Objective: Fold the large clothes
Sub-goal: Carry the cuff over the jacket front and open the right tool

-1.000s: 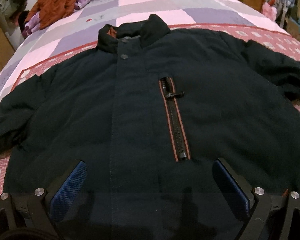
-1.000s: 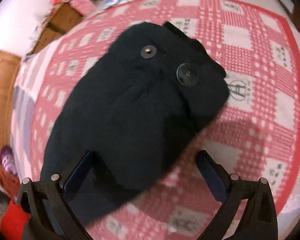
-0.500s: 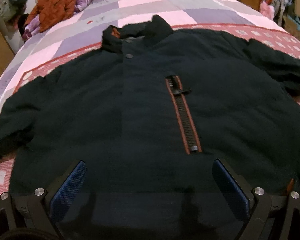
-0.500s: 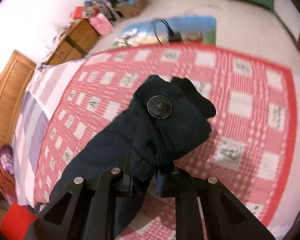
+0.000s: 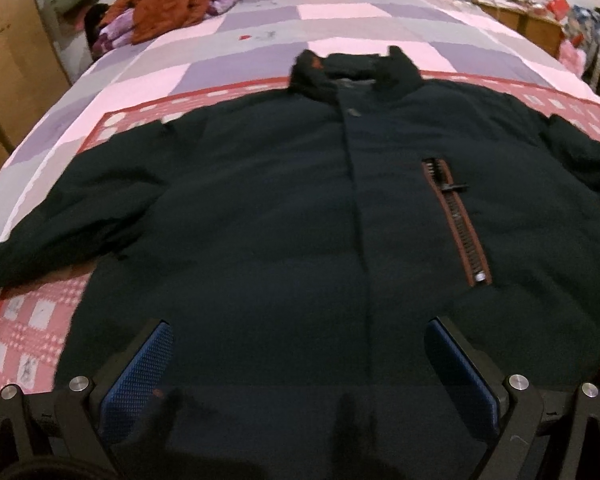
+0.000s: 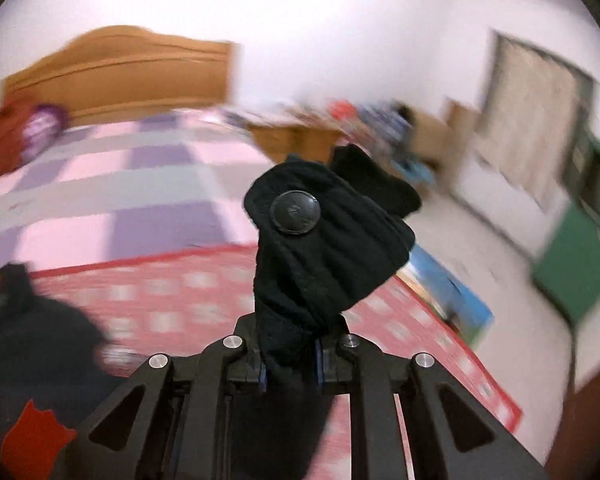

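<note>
Left wrist view: left claw (image 5: pixel 298 376) spread wide, blue pads (image 5: pixel 138 376) apart and pinching nothing, hovering low over the hem of a dark jacket (image 5: pixel 300 220). Jacket laid front-up on a red checked blanket (image 5: pixel 28 320) across the near end of the bed (image 5: pixel 340 12), likely flattened out this way so sleeves can be folded inward. Long axis running from the hem at the near edge up to the collar (image 5: pixel 352 68) toward the headboard end. Collar pointing away from the camera. Chest zipper (image 5: pixel 458 224) with rust-coloured trim on the picture's right, slanting roughly along that same axis. One sleeve stretched out toward the left edge of the bed, the other trailing off to the right edge. Pile of orange and purple clothing (image 5: pixel 164 0) at the far left corner.

Right wrist view: right claw (image 6: pixel 290 372) pressed nearly together, having just been closing, now pinching the sleeve cuff (image 6: pixel 324 248) between its pads. Cuff standing up out of the jaws, lifted clear of the blanket, its round black snap button (image 6: pixel 295 213) facing the camera. Held high probably to carry the sleeve across the jacket body for the first fold. Background heavily blurred: headboard, purple-checked quilt, cluttered room floor to the right. Dark mass of jacket at the lower left.
</note>
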Motion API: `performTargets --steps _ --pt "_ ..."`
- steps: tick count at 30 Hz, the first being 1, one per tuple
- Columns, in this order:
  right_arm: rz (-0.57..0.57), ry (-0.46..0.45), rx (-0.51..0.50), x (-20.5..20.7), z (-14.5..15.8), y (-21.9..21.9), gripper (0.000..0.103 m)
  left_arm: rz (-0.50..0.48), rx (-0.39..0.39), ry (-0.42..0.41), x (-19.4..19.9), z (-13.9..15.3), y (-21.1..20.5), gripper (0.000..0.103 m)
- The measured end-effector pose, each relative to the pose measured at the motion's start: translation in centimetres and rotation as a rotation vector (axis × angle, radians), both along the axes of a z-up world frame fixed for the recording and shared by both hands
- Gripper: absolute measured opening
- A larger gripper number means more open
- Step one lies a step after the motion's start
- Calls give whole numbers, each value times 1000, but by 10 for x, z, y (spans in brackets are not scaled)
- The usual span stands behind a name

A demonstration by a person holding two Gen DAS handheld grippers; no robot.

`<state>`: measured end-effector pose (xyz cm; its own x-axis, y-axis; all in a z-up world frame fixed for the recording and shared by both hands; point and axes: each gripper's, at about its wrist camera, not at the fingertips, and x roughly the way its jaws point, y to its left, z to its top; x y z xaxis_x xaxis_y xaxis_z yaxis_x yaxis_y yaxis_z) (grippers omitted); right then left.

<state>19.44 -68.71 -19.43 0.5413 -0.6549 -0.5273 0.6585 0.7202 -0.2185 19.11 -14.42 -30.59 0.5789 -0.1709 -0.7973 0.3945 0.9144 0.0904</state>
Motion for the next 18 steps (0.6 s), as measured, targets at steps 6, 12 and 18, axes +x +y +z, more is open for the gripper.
performTargets --steps 6,12,18 --pt "313 50 13 92 -33 169 17 44 -6 -17 2 10 52 103" --pt "524 210 40 154 -102 305 16 86 -2 -11 5 9 96 103" --pt "549 304 49 179 -143 353 17 129 -2 15 8 -1 135 103"
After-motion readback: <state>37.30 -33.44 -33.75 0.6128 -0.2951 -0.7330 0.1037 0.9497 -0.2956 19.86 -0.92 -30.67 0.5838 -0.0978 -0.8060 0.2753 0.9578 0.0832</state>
